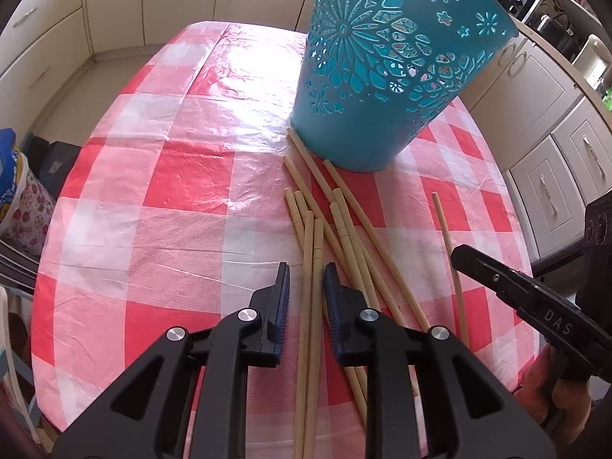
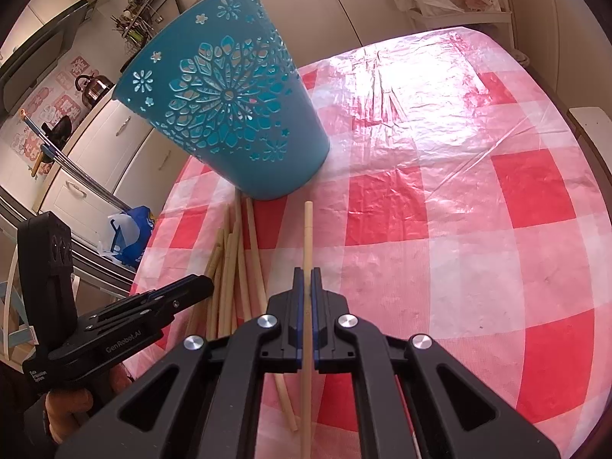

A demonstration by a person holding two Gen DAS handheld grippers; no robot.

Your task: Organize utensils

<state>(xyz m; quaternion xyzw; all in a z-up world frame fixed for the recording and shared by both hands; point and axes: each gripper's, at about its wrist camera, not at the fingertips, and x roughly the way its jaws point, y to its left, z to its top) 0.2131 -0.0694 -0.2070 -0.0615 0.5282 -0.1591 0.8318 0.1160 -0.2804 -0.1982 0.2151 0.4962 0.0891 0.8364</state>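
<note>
A teal cut-out utensil holder (image 1: pixel 382 76) (image 2: pixel 229 114) stands on the red-and-white checked tablecloth (image 1: pixel 172 191) (image 2: pixel 459 191). Several wooden chopsticks (image 1: pixel 344 229) (image 2: pixel 233 260) lie in a loose pile in front of it. My left gripper (image 1: pixel 307 271) (image 2: pixel 202 283) straddles two of them. A gap shows beside its left pad, so it is open. My right gripper (image 2: pixel 308 273) (image 1: pixel 455 256) is shut on a single chopstick (image 2: pixel 307 229) (image 1: pixel 443 229), set apart to the right of the pile and pointing toward the holder.
Cream kitchen cabinets (image 1: pixel 554 176) line the room past the table's edge. A patterned bag (image 1: pixel 23 199) sits off the table's left side, and a blue bag (image 2: pixel 130 233) lies on the floor. A person's hand (image 1: pixel 550 394) (image 2: pixel 69 401) holds each gripper handle.
</note>
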